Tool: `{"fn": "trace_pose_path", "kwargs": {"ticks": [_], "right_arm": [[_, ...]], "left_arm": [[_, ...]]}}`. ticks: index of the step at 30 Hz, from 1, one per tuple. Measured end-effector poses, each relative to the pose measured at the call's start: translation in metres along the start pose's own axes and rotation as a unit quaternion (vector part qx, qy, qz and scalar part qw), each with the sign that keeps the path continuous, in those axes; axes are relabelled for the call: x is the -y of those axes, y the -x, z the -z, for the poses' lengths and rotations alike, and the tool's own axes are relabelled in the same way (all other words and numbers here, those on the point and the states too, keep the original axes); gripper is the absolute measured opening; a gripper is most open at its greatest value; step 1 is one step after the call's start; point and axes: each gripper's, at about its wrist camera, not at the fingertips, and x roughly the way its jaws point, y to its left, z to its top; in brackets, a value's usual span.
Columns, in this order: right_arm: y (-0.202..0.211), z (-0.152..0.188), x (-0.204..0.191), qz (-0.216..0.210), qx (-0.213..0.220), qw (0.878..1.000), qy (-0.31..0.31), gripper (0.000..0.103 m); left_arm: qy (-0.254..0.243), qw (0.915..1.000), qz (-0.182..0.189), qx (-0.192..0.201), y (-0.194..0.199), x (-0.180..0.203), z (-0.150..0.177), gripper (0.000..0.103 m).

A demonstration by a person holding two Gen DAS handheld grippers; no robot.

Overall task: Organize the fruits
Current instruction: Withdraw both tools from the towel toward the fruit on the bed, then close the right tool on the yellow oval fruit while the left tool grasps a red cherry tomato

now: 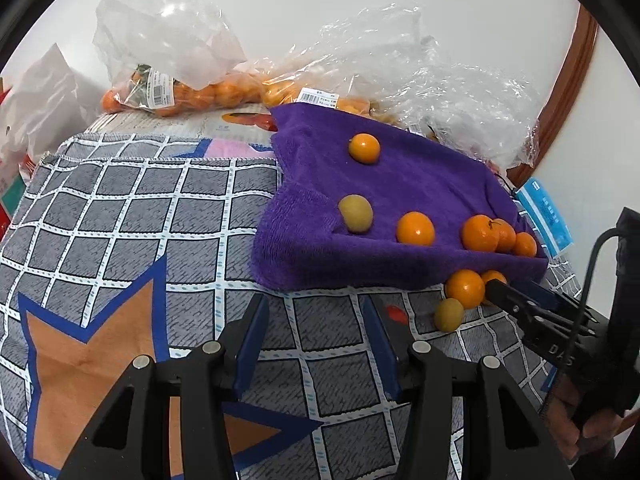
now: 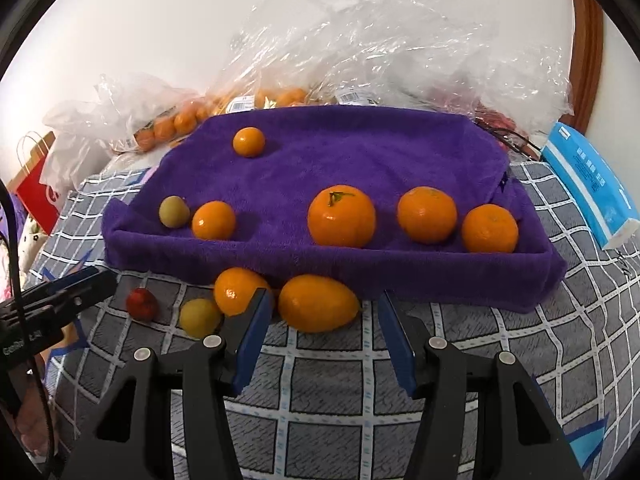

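While six fruits already sit on the purple towel (image 2: 360,152) at frame centre, four wait on the checked cloth (image 2: 320,392) below it. Both the right gripper (image 2: 320,320), nearest the oval kumquat (image 2: 318,303), and the left gripper (image 1: 316,316) stand spread, pinching nothing.

The right gripper's fingers (image 1: 516,300) partly hide an orange (image 1: 494,278).

I make out "DAS" in pale letters on the right gripper (image 1: 500,290) body. The barcode labels (image 1: 318,98) on the plastic fruit bags (image 1: 400,72) and the print on the blue packet (image 2: 592,184) stay too small to read — nothing else legible.
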Motion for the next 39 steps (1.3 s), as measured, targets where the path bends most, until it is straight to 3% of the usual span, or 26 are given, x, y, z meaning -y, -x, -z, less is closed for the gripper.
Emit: {"fn": "trace_pose_path", "kwargs": {"ticks": [7,9,11,17,25,31,39], "right_arm": [[-0.019,-0.002,-0.004,-0.015,-0.04,0.999,0.018,0.056],[-0.02,-0.001,-0.011,-0.003,-0.03,0.999,0.033,0.055],[-0.02,-0.001,-0.014,-0.007,-0.027,0.999,0.04,0.047],[-0.012,0.005,-0.009,-0.015,-0.018,0.999,0.035,0.046],[0.012,0.022,0.019,0.007,0.004,1.0,0.023,0.046],[0.021,0.036,0.038,-0.002,0.013,1.0,-0.001,0.046],[0.026,0.038,0.045,-0.038,0.026,0.999,-0.019,0.046]], "left_arm": [[0.008,0.9999,0.01,-0.011,-0.004,-0.001,-0.001,0.046],[0.007,0.9997,0.018,-0.013,-0.005,0.0,0.0,0.046],[0.005,0.9996,0.02,-0.016,-0.006,0.001,0.0,0.046],[-0.012,0.9991,0.035,-0.02,-0.007,0.008,0.004,0.046],[-0.053,0.9968,0.056,-0.02,-0.004,0.028,0.013,0.047],[-0.097,0.9937,0.043,-0.036,-0.011,0.047,0.018,0.047],[-0.11,0.9931,0.024,-0.035,-0.02,0.061,0.006,0.047]]}}
